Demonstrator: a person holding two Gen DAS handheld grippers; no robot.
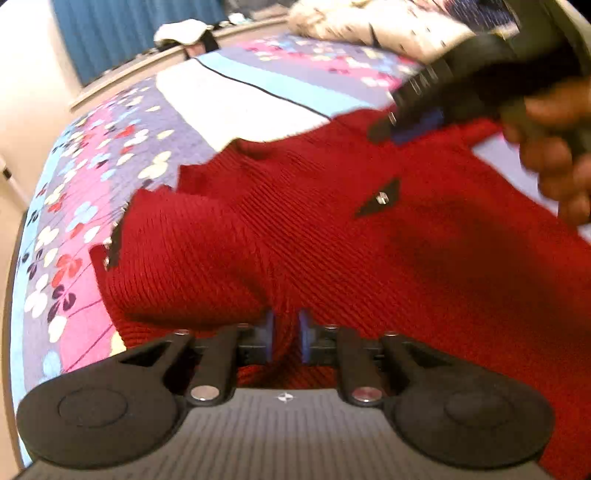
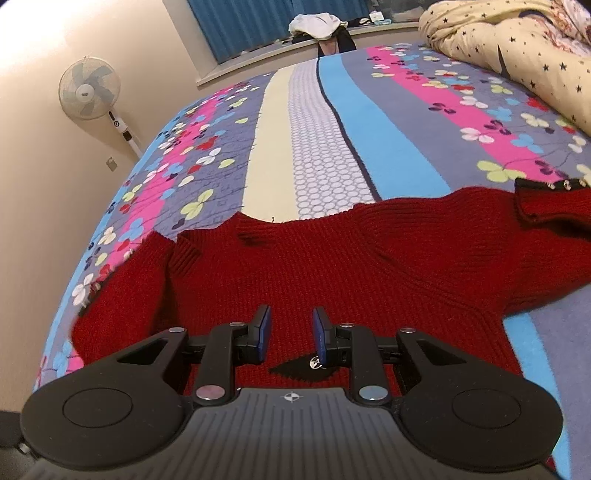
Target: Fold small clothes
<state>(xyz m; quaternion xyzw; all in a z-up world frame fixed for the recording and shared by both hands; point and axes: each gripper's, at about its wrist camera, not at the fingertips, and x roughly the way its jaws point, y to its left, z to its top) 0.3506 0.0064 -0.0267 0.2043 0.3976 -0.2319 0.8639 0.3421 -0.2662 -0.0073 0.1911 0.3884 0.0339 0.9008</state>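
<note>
A small red knit sweater (image 1: 332,229) lies on the bed, also in the right wrist view (image 2: 332,266). It has a black triangular patch with a metal stud (image 1: 380,199). My left gripper (image 1: 286,332) is shut on a fold of the red sweater near its sleeve. My right gripper (image 2: 290,332) hovers open above the sweater, near the black patch (image 2: 303,369); it also shows in the left wrist view (image 1: 417,110), held by a hand over the sweater's far edge. One sleeve cuff (image 2: 546,199) with studs lies to the right.
The bed has a colourful striped floral cover (image 2: 332,129). A cream star-print duvet (image 2: 517,40) is bunched at the far right. A standing fan (image 2: 90,90) is by the left wall. Clothes (image 2: 317,24) lie on the windowsill below blue curtains.
</note>
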